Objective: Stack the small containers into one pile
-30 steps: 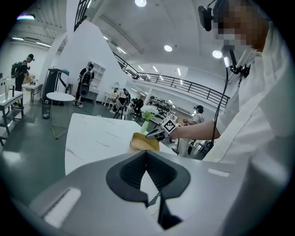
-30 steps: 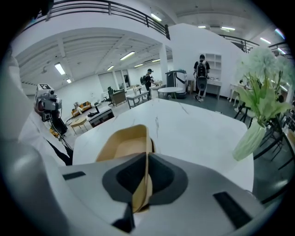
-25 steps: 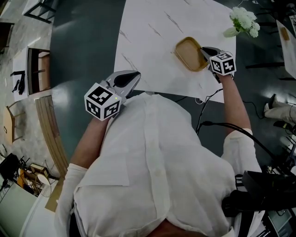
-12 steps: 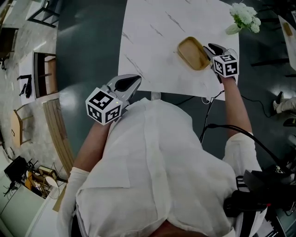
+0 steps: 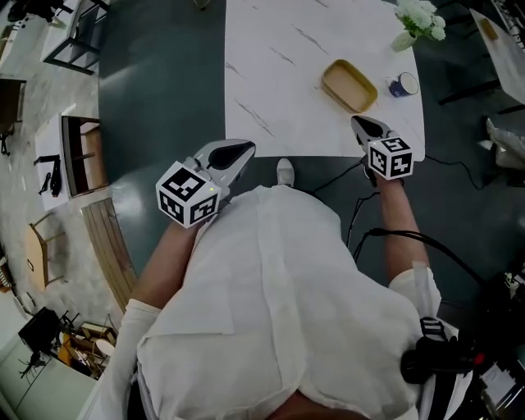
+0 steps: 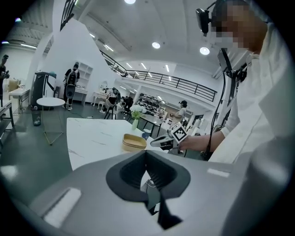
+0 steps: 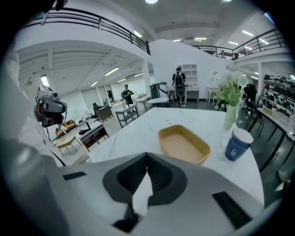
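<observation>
White marble-patterned rectangular table (image 5: 279, 82) carrying three things.
A shallow tan rectangular container with rounded corners (image 5: 349, 85) lies toward the table's right side. A dark blue paper cup (image 5: 402, 84) stands upright just beside it, near the right edge. A pale vase of white flowers (image 5: 414, 20) stands at the far right corner.

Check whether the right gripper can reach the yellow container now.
Probably yes. The right gripper hovers at the near edge of the table, pointed at the yellow container, with nothing between them; the blue cup stands off to the side. Its fingers are shut, so they must open first.
</observation>
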A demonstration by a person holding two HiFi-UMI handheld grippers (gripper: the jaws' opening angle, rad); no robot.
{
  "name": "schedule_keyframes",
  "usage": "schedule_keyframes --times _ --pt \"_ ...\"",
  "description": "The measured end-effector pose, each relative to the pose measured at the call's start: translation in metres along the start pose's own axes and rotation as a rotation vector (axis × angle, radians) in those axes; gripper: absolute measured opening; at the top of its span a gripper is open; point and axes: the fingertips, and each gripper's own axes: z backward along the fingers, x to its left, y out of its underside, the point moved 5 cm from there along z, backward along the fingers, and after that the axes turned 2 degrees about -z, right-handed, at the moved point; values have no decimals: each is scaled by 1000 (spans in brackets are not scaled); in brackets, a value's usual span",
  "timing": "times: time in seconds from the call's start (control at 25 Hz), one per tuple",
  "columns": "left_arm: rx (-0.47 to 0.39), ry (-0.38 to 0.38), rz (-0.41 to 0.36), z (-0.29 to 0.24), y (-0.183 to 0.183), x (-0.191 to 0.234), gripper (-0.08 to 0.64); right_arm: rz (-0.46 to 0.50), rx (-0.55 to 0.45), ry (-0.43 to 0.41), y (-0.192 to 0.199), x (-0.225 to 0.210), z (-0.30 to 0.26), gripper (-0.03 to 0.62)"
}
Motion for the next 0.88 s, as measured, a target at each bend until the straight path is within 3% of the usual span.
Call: schedule_keyframes --times 0.52,0.88 --pt "-18 96 -2 115 61 -18 8 -14 -74 -58 40 236 27 6" --pt "-56 138 -21 159 84 -34 6 23 -102 -56 55 321 45 6"
